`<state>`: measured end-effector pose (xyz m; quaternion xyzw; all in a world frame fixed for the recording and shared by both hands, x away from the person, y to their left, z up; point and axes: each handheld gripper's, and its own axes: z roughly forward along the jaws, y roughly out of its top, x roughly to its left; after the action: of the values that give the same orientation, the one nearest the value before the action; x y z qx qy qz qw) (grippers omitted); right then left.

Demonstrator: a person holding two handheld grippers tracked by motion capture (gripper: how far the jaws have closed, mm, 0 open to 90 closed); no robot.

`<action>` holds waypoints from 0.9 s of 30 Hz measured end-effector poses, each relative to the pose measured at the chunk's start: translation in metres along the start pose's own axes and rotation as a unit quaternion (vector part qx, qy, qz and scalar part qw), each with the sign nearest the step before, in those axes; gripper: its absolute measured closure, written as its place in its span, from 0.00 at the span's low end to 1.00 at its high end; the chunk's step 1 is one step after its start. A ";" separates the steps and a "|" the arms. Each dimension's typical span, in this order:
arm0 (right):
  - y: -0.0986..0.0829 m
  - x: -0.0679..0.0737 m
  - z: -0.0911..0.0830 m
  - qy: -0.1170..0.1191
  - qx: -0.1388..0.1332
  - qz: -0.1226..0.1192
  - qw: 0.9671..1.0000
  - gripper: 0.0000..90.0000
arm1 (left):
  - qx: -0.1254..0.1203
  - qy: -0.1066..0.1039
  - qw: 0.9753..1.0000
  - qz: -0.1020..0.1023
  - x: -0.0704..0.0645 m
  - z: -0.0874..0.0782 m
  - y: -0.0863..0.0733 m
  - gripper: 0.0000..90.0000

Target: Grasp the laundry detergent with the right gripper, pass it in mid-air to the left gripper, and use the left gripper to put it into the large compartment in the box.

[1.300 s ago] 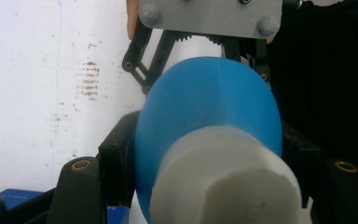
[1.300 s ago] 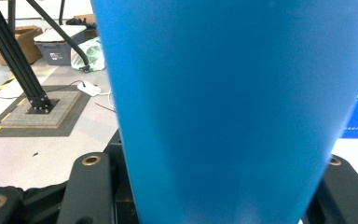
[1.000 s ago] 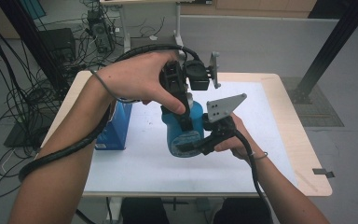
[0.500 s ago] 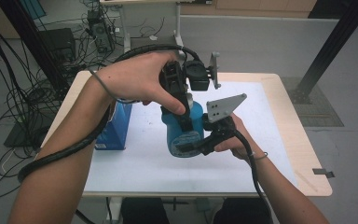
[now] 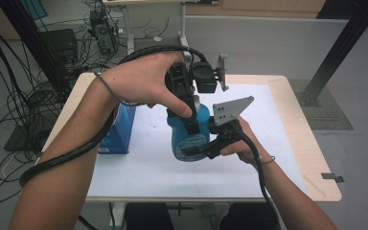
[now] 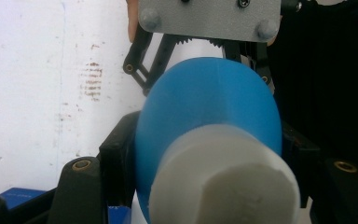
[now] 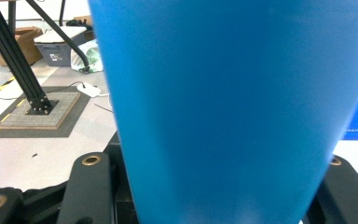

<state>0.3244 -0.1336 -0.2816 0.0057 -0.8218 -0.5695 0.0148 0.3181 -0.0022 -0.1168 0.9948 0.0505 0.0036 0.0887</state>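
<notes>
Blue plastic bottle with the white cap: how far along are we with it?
Done: the blue plastic bottle stands on the white table, with the right gripper clamped around its body. In hand: the left gripper sits over the white cap, its black jaws on both sides of it. Left: the cap is still on; whether it has loosened cannot be told.

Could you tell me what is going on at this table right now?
A person is working on a blue bottle with a gripper in each hand. The right gripper clamps the bottle's body from the side, holding it upright above the white table. The left gripper comes down from above, its jaws around the bottle's white cap, apparently to unscrew or tighten it. A blue box stands to the left.
</notes>
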 end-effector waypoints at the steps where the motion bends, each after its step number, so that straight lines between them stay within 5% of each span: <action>1: 0.000 0.000 0.000 0.000 -0.001 0.000 1.000 0.47 | -0.002 0.001 1.000 0.001 0.000 0.000 0.000 0.41; 20: -0.002 0.001 0.003 -0.002 -0.023 -0.002 1.000 0.46 | 0.012 0.008 1.000 0.000 -0.004 -0.002 0.005 0.42; 27: -0.002 0.001 0.005 -0.018 -0.024 0.000 1.000 0.32 | 0.018 0.001 1.000 0.001 -0.003 0.001 0.005 0.42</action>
<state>0.3232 -0.1301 -0.2854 -0.0045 -0.8080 -0.5892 0.0001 0.3157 -0.0074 -0.1172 0.9963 0.0496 0.0034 0.0708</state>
